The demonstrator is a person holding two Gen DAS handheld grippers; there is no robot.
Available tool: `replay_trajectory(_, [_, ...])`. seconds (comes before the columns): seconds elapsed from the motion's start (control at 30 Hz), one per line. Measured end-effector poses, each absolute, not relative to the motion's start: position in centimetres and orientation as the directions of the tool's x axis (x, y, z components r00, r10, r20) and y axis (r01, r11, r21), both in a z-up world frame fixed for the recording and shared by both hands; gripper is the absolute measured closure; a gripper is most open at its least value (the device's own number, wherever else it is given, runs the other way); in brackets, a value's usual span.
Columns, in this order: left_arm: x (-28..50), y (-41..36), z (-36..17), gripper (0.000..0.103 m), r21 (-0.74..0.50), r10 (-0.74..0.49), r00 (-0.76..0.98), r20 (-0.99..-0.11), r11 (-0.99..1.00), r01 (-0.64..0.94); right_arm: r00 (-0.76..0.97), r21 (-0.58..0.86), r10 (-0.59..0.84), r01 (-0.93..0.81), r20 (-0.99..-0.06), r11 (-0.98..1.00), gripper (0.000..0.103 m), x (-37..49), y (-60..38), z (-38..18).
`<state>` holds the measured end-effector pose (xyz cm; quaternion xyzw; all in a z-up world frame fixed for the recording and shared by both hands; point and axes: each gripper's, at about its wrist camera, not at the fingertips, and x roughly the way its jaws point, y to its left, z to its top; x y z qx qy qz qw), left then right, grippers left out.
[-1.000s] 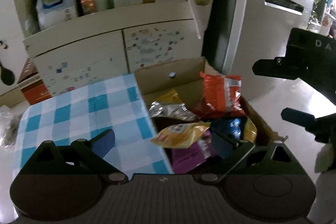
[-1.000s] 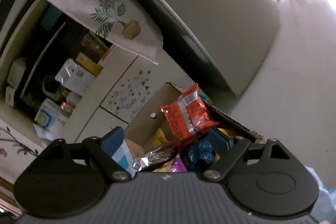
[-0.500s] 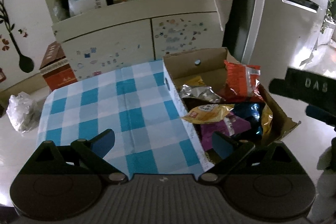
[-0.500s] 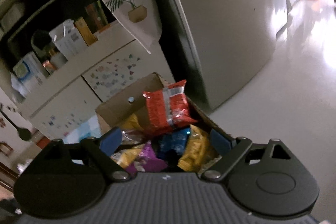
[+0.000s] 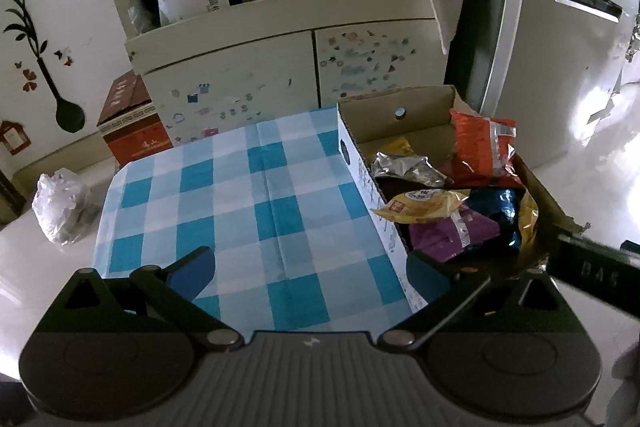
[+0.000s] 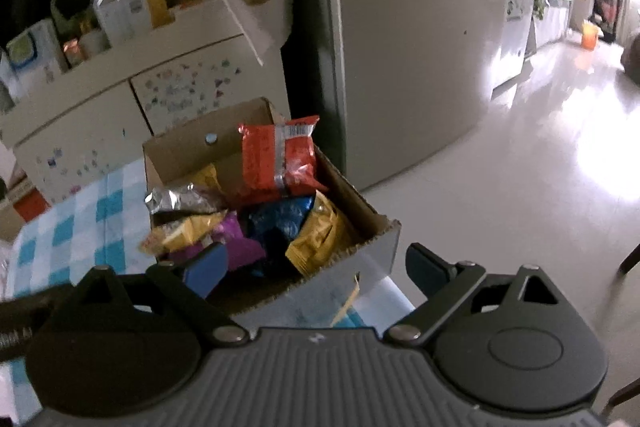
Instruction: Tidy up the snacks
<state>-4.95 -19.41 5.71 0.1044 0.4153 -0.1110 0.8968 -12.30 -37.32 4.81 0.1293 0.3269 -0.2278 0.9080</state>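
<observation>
A cardboard box stands on the right part of a blue-and-white checked cloth. It holds several snack packets: a red one upright at the back, a silver one, a yellow one, a purple one, a blue one and a gold one. My left gripper is open and empty above the cloth's near edge. My right gripper is open and empty above the box's near right corner.
A cream cabinet with stickers stands behind the table, with boxes and bags on its shelf. A fridge stands right of it. A red-brown carton and a crumpled plastic bag lie left of the cloth. Bare floor lies to the right.
Both grippers have pulled back and up from the box, so more of the cloth and box shows. The right gripper has swung level. Both stay open and empty.
</observation>
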Motion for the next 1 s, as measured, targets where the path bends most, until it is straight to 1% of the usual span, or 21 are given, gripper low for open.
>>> replay_trajectory(0.23, [-4.8, -19.9, 5.3, 0.0, 0.145, -0.077, 0.636, -0.767, 0.946, 0.289, 0.678, 0.079, -0.328, 0.496, -0.658, 0.865, 0.007, -12.4, -37.3, 4.6])
replay_trajectory(1.0, [-4.2, -20.9, 4.8, 0.0, 0.151, -0.09, 0.629, -0.772, 0.936, 0.319, 0.667, 0.07, -0.316, 0.484, -0.675, 0.872, 0.007, -11.4, -36.9, 4.4])
